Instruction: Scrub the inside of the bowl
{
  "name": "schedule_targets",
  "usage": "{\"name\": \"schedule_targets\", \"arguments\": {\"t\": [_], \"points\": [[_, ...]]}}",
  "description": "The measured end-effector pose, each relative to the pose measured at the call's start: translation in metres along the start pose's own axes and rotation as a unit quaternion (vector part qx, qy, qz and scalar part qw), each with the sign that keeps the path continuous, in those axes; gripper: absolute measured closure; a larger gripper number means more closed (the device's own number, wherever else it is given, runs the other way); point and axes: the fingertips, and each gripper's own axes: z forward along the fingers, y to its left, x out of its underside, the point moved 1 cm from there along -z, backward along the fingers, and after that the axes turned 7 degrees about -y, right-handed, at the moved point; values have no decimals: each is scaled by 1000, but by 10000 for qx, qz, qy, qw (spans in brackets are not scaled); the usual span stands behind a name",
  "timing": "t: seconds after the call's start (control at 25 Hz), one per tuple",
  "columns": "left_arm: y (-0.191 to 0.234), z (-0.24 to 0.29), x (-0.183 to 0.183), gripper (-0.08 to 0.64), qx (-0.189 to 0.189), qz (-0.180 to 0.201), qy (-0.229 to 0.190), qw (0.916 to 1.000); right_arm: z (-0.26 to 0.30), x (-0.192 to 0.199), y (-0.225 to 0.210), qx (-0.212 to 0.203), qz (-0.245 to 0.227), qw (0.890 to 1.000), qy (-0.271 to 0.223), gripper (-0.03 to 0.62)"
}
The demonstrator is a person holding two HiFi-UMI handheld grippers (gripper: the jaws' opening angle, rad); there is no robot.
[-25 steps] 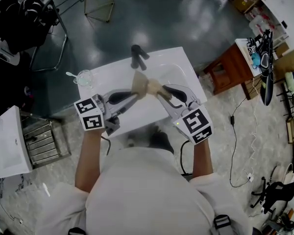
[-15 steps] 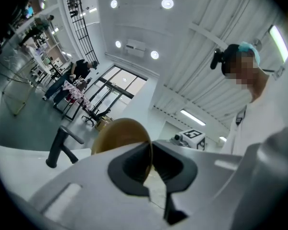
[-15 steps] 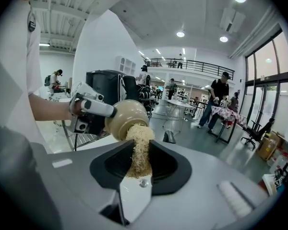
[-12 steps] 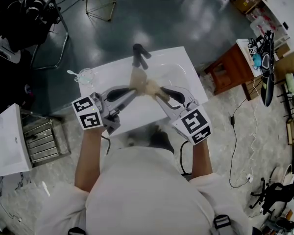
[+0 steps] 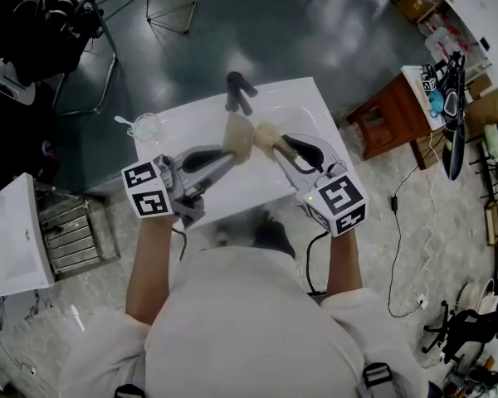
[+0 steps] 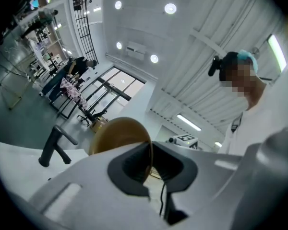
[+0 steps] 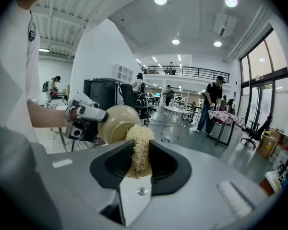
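Observation:
A tan bowl (image 5: pixel 236 135) hangs tipped on its side over the white sink (image 5: pixel 303 118). My left gripper (image 5: pixel 230 155) is shut on the bowl's rim (image 6: pixel 149 153), which passes between its two pads. My right gripper (image 5: pixel 275 145) is shut on a pale fibrous scrubber (image 5: pixel 265 132). In the right gripper view the scrubber (image 7: pixel 138 145) sticks out from the jaws, and its tip reaches the mouth of the bowl (image 7: pixel 116 122). That view also shows the left gripper (image 7: pixel 84 115) behind the bowl.
A black faucet (image 5: pixel 237 93) stands at the far edge of the sink, just beyond the bowl. On the counter's left corner sits a clear glass with a spoon (image 5: pixel 144 128). A brown side table (image 5: pixel 390 110) is on the right and a metal rack (image 5: pixel 70 239) on the left.
The scrubber and the right gripper have shifted slightly up and to the right beside the bowl. The left gripper and the bowl have barely moved.

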Motion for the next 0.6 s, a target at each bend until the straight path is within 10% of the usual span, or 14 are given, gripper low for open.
{"name": "schedule_targets", "arguments": {"t": [0.32,0.6], "points": [[18,-6,-5,545,-472,-11,-59,9989,-5,-17,22,-263,82,9990,-361,492],[-2,3,-6,540,11,-271,-180,9995,-4,-18,-6,119,132,9989,-431,493]]}}
